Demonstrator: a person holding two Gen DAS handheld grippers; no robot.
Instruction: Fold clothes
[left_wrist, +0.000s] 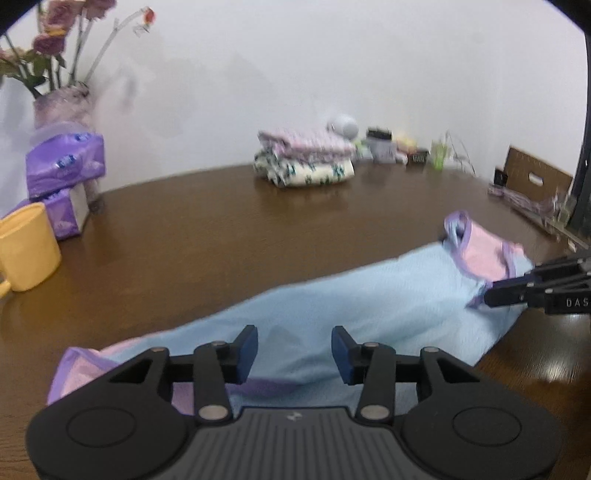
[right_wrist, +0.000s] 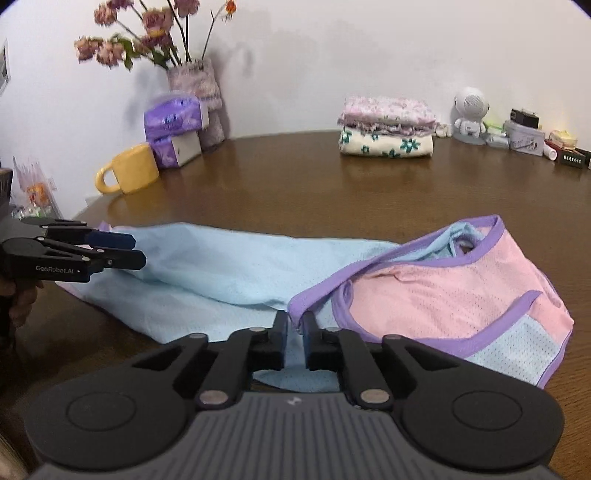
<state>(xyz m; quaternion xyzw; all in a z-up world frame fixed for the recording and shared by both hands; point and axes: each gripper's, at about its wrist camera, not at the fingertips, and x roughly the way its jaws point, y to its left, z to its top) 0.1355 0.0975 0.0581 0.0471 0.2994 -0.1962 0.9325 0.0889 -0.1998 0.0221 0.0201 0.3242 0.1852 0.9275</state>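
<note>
A light blue garment with pink panels and purple trim lies stretched across the brown table. Its pink end is bunched at the right in the right wrist view. My right gripper is shut on the garment's purple-trimmed edge; the left wrist view shows it pinching that edge at the far right. My left gripper is open and hovers just over the other end of the garment, with nothing held between its blue pads. In the right wrist view it enters from the left.
A stack of folded clothes sits at the back. A yellow mug, purple tissue packs and a vase of flowers stand back left. A white figurine, tins and small boxes line the back right. A cardboard box stands at the right.
</note>
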